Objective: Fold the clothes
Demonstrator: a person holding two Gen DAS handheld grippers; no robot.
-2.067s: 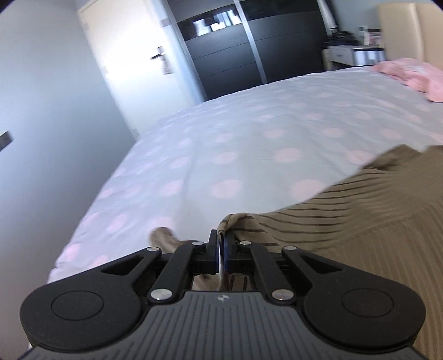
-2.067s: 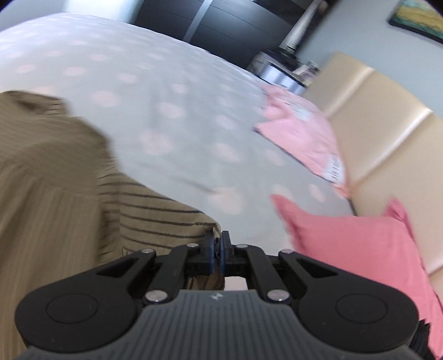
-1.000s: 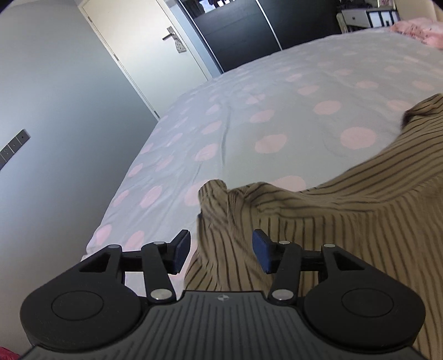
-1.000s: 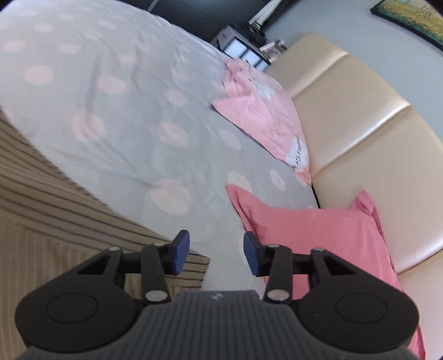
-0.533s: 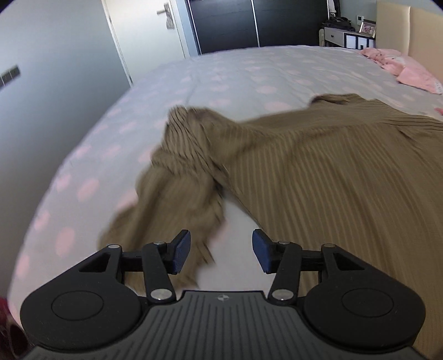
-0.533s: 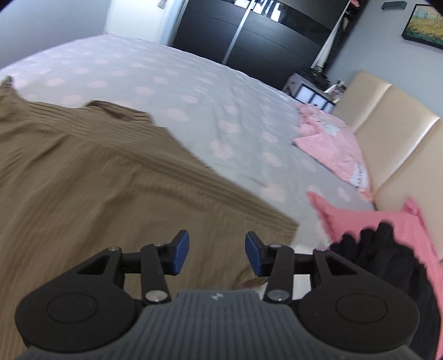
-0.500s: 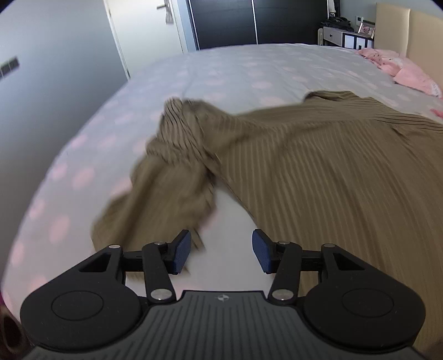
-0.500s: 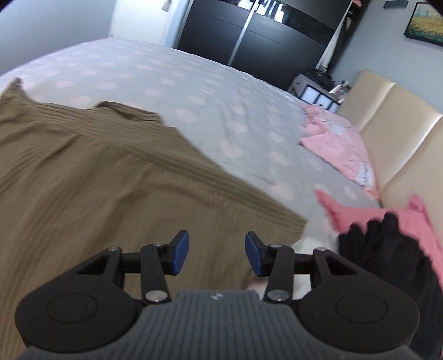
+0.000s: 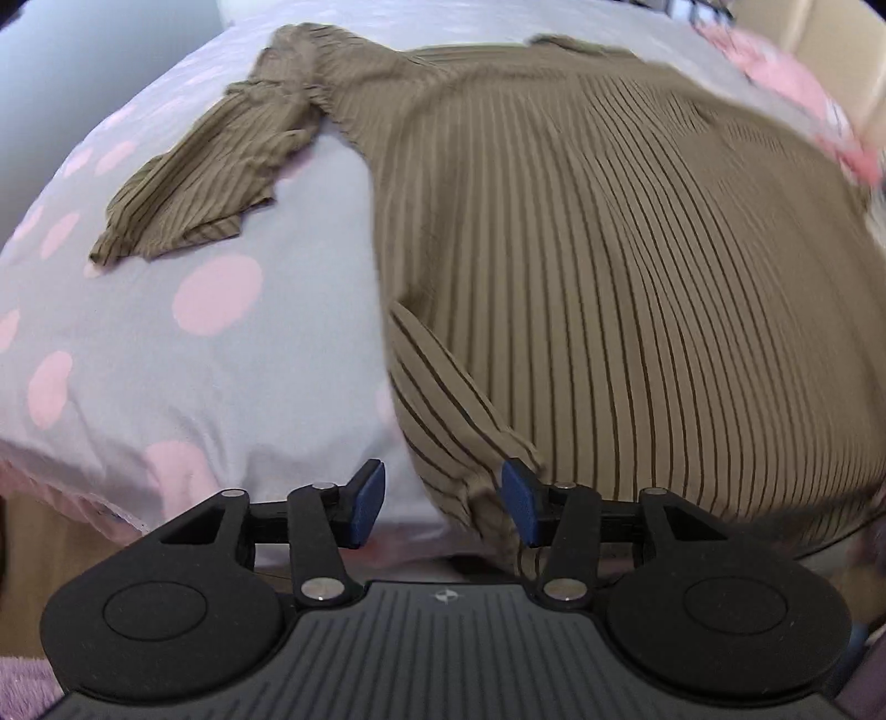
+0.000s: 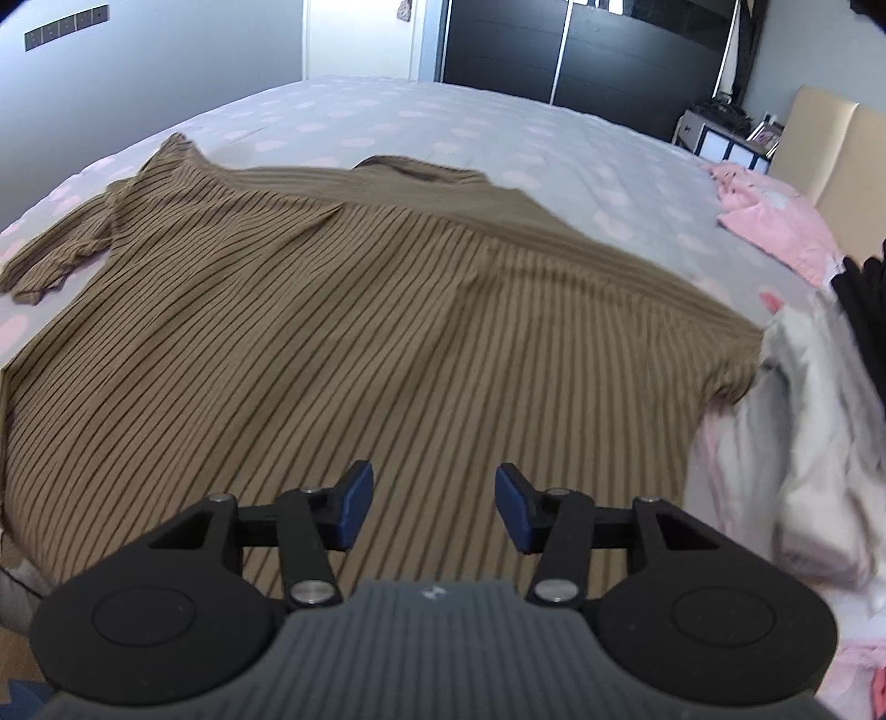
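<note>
A brown shirt with dark stripes (image 10: 360, 332) lies spread flat on the bed, collar (image 10: 415, 166) at the far side. Its left sleeve (image 9: 221, 166) lies crumpled on the spotted cover. My left gripper (image 9: 443, 498) hovers at the near left hem corner (image 9: 470, 471). That corner reaches in between the closing jaws, close to the right pad (image 9: 518, 501), and the pads do not press on it. My right gripper (image 10: 433, 505) hangs above the shirt's lower part, jaws opening, nothing between them.
The bed cover (image 9: 166, 387) is grey with pink dots and drops off at the near edge. A white and grey clothes pile (image 10: 808, 443), a black cloth (image 10: 864, 310) and a pink garment (image 10: 769, 216) lie to the right. A dark wardrobe (image 10: 581, 44) stands behind.
Both grippers, shut on the shirt's shoulders two seconds ago, have let go and drawn back to the near edge of the bed. The shirt now lies flat and both views tilt downward.
</note>
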